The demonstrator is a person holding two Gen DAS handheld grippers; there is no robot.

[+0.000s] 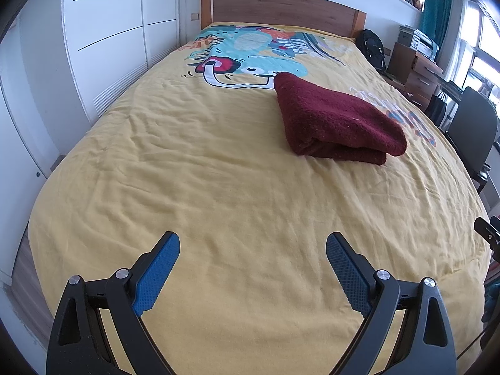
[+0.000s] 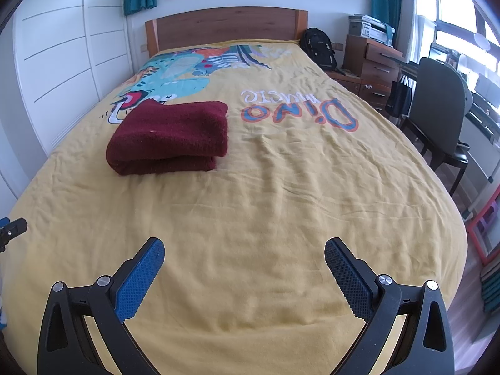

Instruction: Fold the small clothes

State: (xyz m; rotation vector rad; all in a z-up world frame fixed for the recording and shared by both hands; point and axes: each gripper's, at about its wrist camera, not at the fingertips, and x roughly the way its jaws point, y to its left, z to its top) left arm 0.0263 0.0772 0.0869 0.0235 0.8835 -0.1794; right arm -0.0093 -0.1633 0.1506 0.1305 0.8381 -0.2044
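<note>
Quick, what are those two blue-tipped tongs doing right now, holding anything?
Left tongs: open, holding nothing, above the yellow bedspread.
Right tongs: open, holding nothing.

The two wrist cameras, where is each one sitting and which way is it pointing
Left wrist: sits on the left gripper, above the foot of the bed, facing the headboard; both open blue fingers show, and the folded maroon cloth lies ahead to the right.
Right wrist: sits on the right gripper, same direction; its open fingers show, the cloth ahead to the left.
Shared: yellow bedspread, cloth, headboard; each glimpses the other gripper at its edge.
</note>
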